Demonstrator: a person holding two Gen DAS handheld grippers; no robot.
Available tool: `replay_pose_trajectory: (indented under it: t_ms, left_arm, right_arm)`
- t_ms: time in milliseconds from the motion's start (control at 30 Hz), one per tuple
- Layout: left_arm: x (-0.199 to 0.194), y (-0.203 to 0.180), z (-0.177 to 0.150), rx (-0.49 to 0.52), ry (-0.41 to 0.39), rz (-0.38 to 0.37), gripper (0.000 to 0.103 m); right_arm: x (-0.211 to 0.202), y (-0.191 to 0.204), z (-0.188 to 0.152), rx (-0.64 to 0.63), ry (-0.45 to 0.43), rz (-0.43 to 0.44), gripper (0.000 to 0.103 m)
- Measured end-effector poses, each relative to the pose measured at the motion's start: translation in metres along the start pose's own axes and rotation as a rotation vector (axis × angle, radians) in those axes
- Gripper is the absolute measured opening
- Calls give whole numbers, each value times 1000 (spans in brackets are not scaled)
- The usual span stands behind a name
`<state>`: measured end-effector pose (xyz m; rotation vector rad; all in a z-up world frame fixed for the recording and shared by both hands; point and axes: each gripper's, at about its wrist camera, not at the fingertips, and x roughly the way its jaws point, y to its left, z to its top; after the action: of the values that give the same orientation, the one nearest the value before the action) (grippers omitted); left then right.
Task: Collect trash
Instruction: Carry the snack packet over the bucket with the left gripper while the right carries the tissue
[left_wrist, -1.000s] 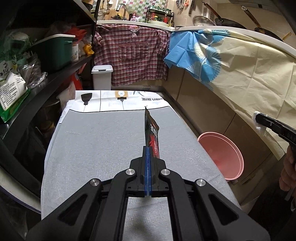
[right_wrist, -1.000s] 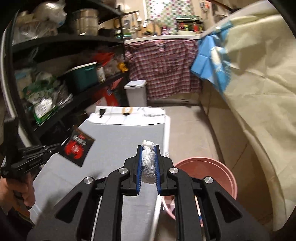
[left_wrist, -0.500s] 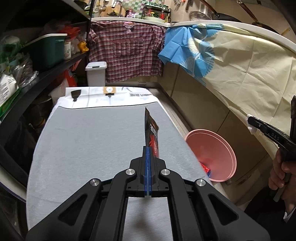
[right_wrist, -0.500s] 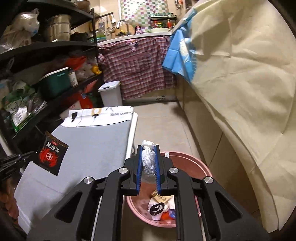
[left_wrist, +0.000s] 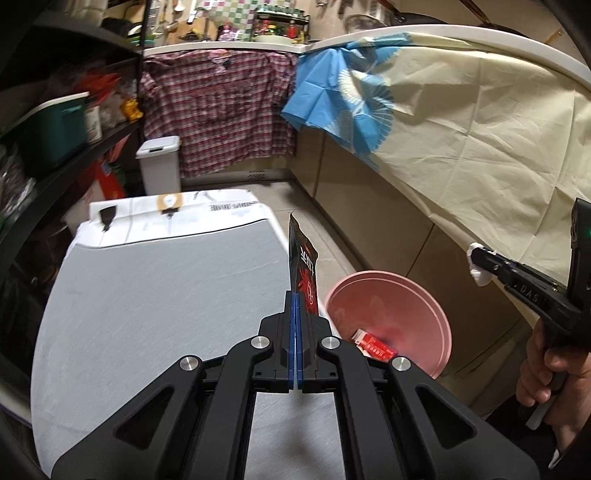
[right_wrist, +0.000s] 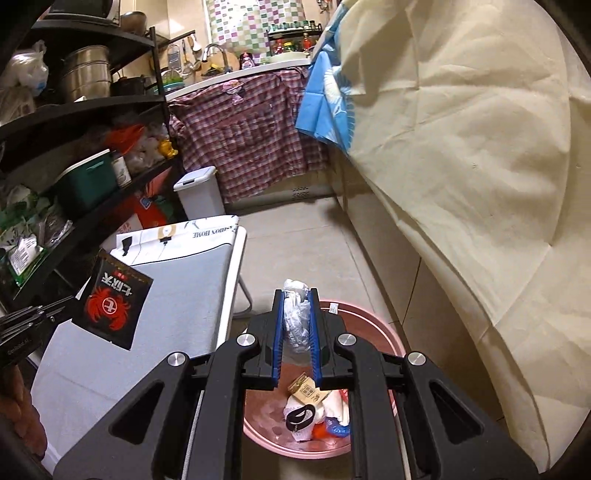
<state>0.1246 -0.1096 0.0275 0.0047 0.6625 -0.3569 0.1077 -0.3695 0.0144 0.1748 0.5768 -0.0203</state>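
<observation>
We are holding the black-and-red sachet (left_wrist: 303, 267) in our left gripper (left_wrist: 296, 306), whose blue pads are pressed flat together on the packet's lower edge, so it is standing upright above the right edge of the grey-covered table (left_wrist: 155, 295); half a second ago it was sitting further in over the cloth. In the right wrist view the same sachet (right_wrist: 112, 300) is hanging over the table's near left side (right_wrist: 155, 321). To the right, the pink basin (left_wrist: 424, 291) is showing more of its inside than before, with a red wrapper (left_wrist: 375, 345) in it. Our right gripper (right_wrist: 296, 325) is pinching a crumpled white tissue (right_wrist: 295, 314) at a narrow gap, and it is now hovering directly over the basin (right_wrist: 391, 341), above the trash already lying there (right_wrist: 306, 413)
</observation>
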Motion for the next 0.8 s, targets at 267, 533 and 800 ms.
replay_pose_trajectory:
  t_ms: [267,533,800]
  left_arm:
    - [24,-25,11,30,22,-35,0]
    - [48,-47,15,70,52,-74,0]
    - [69,-57,13,67,86,-119,0]
  right_arm:
    - [10,-16,3,36,6,-26,13]
    - [22,-25,3,69,29,-43,13]
    - [36,-29,3,78,63,-43,13]
